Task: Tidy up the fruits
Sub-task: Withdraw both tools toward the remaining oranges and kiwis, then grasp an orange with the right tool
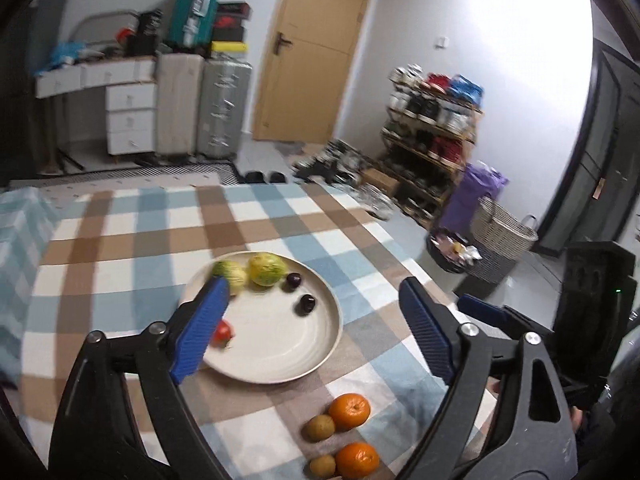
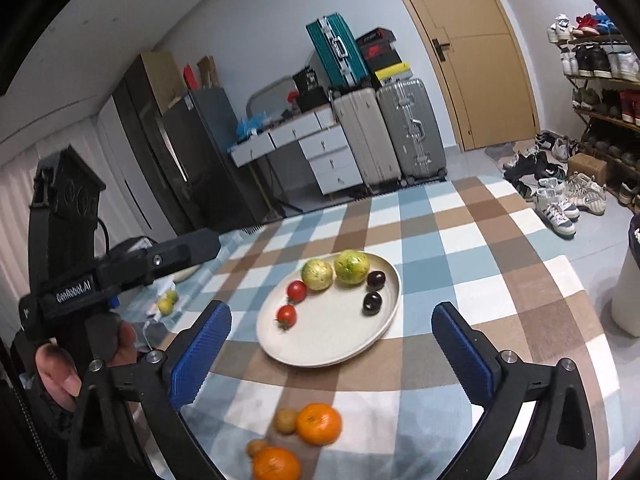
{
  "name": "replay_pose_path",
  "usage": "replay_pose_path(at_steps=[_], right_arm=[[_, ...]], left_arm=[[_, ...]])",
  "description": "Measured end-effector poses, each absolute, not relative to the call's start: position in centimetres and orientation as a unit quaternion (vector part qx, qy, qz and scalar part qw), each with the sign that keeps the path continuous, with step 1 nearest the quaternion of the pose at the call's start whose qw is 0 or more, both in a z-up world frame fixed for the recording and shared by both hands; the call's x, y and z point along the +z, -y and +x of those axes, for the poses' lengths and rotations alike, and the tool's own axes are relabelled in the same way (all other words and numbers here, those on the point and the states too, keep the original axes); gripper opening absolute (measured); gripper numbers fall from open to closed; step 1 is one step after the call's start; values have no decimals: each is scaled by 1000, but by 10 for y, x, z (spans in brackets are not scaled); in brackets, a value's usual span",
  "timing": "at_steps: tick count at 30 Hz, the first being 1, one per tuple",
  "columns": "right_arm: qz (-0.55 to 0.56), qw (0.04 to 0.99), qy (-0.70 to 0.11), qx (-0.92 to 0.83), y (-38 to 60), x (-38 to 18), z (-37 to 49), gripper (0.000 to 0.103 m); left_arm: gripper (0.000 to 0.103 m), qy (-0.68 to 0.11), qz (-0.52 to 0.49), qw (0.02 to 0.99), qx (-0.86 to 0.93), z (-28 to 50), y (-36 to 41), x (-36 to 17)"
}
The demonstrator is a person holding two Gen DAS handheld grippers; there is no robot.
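Round smooth cream plate [image 2: 384, 336] on soft checked cloth [image 2: 500, 248], dimpled oranges [image 2: 319, 424] nearby

1. A round cream plate [image 2: 384, 336] lies flat on the checked cloth.
2. On the plate: two yellow-green fruits [image 2: 352, 267] side by side at the far rim, two dark plums [image 2: 372, 303] to their right, two red tomatoes [image 2: 287, 315] to their left.
3. Two oranges [image 2: 319, 424] and two brown kiwis [image 2: 286, 421] sit on the cloth nearer than the plate.
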State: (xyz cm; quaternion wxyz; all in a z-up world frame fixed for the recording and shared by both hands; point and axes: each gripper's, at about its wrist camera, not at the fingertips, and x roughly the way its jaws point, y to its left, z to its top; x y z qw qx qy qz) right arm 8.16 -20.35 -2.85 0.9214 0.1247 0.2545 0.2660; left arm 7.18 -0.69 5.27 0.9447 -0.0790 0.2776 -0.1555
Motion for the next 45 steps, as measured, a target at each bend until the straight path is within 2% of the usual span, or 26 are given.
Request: replay_pose_path(at_steps=[1,3,10,20,33,45], right_arm=[[124,922,-252,267,204,-26,76,103],[120,924,-245,267,203,-21,64,103],[106,927,-230,277,194,-11,27,103],[94,925,-224,292,182,-16,-14,103],[87,903,-301,295,172,-74,-23,103],[100,876,-355,311,157,-115,-3,102]], left_arm=[[98,-271,-81,947,-153,62,4,55],[102,-254,-85,953,-140,41,-2,59],[102,-250,-79,959,-107,-2,-12,57],[102,-255,-85,960,-80,-36,-19,26],[102,-310,-97,943,-78,-28,-28,-48],[102,-334,-108,933,-78,-12,-34,-86]])
